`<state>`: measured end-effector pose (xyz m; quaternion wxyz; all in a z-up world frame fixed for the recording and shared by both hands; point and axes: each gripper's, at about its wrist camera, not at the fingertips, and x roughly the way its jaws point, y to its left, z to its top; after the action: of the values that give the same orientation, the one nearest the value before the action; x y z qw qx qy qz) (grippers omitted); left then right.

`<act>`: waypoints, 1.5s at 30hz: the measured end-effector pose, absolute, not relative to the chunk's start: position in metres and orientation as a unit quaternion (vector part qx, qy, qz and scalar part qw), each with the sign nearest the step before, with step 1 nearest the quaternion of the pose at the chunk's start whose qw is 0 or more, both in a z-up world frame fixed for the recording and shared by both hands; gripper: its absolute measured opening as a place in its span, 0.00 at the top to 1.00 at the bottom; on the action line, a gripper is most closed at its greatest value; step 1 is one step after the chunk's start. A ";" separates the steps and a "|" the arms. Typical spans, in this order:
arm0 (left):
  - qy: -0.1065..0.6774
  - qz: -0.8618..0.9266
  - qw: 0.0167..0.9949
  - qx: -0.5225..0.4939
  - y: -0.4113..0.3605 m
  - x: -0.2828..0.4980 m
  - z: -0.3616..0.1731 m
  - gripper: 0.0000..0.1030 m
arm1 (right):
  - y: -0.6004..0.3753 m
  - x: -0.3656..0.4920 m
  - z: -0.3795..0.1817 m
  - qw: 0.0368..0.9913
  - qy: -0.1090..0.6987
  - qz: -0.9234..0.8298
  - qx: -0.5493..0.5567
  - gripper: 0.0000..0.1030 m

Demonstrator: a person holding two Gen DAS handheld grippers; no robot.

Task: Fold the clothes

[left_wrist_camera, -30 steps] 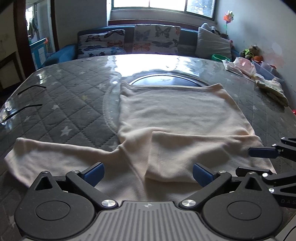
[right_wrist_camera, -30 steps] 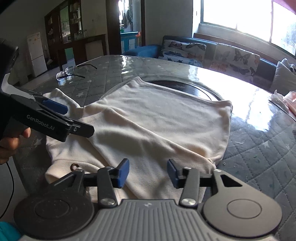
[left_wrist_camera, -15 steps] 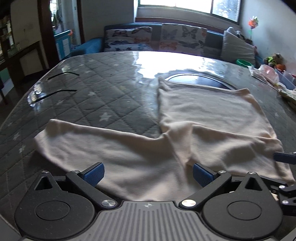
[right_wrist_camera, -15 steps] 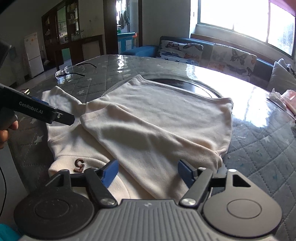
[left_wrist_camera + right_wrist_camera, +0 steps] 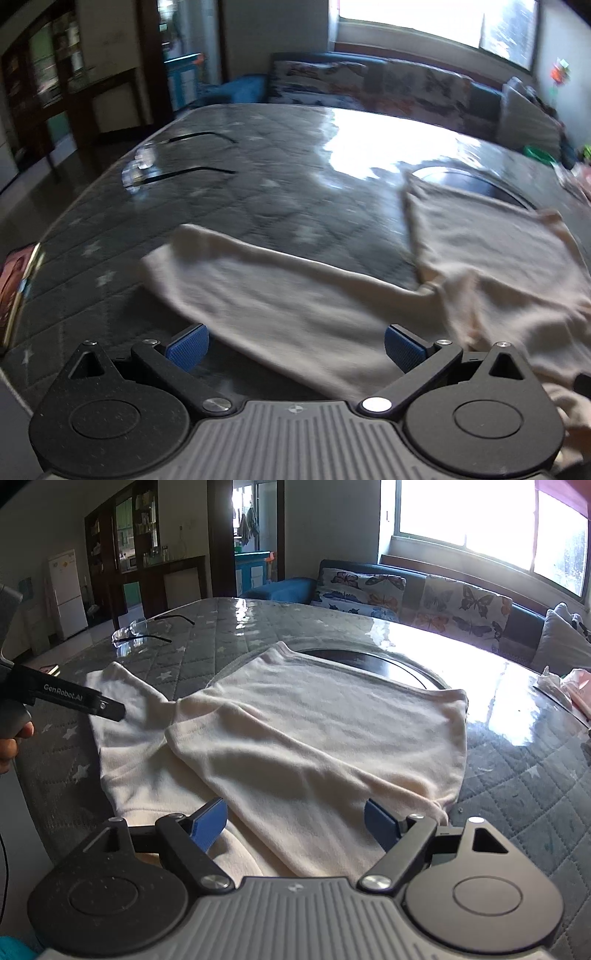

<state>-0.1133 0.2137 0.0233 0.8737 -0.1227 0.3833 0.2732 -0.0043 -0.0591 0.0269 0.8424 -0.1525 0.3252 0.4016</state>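
Item: cream long-sleeved top (image 5: 325,738), lying flat on the quilted grey table cover (image 5: 517,794), ahead of both sets of jaws. One sleeve (image 5: 280,771) is folded across the body and lies directly in front of the right gripper (image 5: 295,825); the other sleeve (image 5: 280,295) stretches out flat, reaching forward and to the left of the left gripper (image 5: 293,345).

Right gripper: jaws opening, already wide; cloth beneath them, nothing pinched. Judged to be letting go of the sleeve just laid over.

Left gripper: jaws spread wide, empty, held above the near edge of the outstretched sleeve, probably lining up to take it for the matching fold.

Also present: spectacles (image 5: 144,633), well beyond the jaws, left side.
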 end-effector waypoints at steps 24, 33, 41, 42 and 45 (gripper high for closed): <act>0.319 0.370 0.842 -0.227 0.310 -0.134 0.010 0.54 | -0.046 0.001 0.029 0.836 0.324 0.419 -0.145 0.19; 0.281 0.366 0.849 -0.257 0.321 -0.144 0.009 0.88 | -0.047 0.000 0.027 0.837 0.325 0.417 -0.141 0.19; 0.230 0.293 0.895 -0.245 0.286 -0.147 0.046 0.92 | -0.055 -0.001 0.033 0.844 0.316 0.413 -0.129 0.19; 0.224 0.280 0.902 -0.241 0.279 -0.146 0.052 0.92 | -0.056 -0.001 0.033 0.845 0.315 0.413 -0.128 0.19; 0.213 0.235 0.920 -0.231 0.255 -0.142 0.068 0.92 | -0.060 -0.001 0.036 0.848 0.313 0.411 -0.121 0.19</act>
<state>-0.1415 0.2551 0.0676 0.9199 -0.2306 0.2131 0.2350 -0.0010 -0.0601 0.0360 0.8475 -0.1207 0.3131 0.4112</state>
